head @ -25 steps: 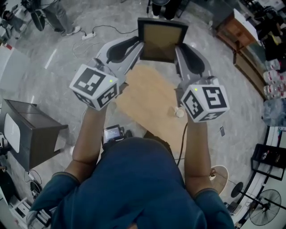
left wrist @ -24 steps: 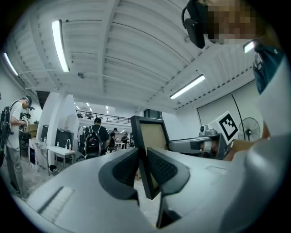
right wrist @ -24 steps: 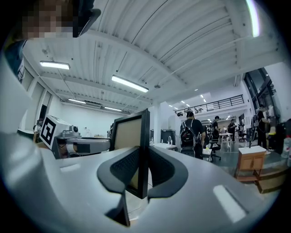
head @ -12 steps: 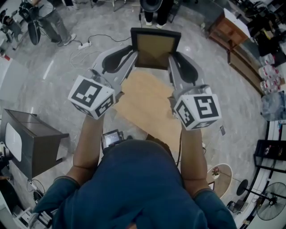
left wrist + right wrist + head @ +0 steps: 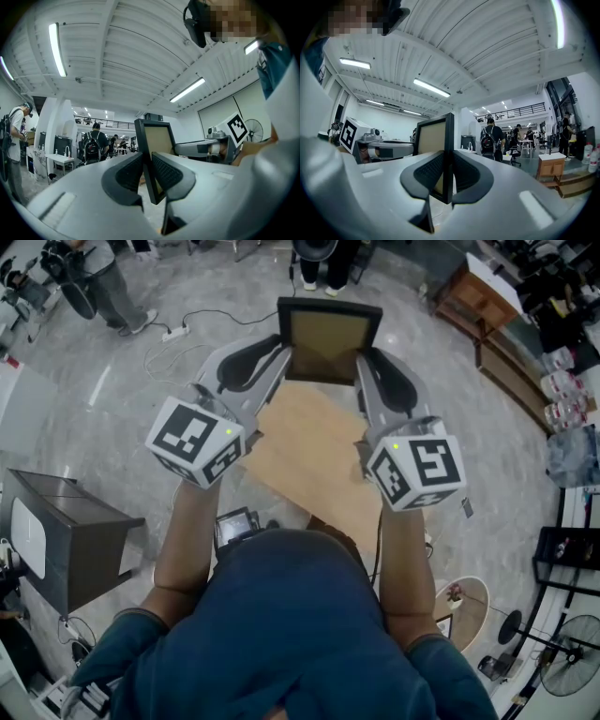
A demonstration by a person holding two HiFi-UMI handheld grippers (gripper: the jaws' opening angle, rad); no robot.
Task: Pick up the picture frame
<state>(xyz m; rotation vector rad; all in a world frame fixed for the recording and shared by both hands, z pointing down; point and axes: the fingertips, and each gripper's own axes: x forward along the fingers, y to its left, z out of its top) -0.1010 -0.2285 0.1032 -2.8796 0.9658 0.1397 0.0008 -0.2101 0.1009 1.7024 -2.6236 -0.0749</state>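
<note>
Well, in the head view I have the picture frame [image 5: 328, 337] held up off the wooden tabletop [image 5: 305, 451]. My left hand-held gripper [image 5: 285, 360] pinches its left edge and my right hand-held gripper [image 5: 363, 362] pinches its right edge. Both grips look low on the sides, so I judge the top could tip forward or back if I swing it quickly.

In the left gripper view the jaws are clamped on the thin black border alone, near its lower corner. A small twist of my wrist could lever the frame out.

In the right gripper view the pads likewise bite just the narrow edge. If I pull my hands apart or angle them differently, one side may slip and the frame would drop to the floor [image 5: 141, 427].
</note>
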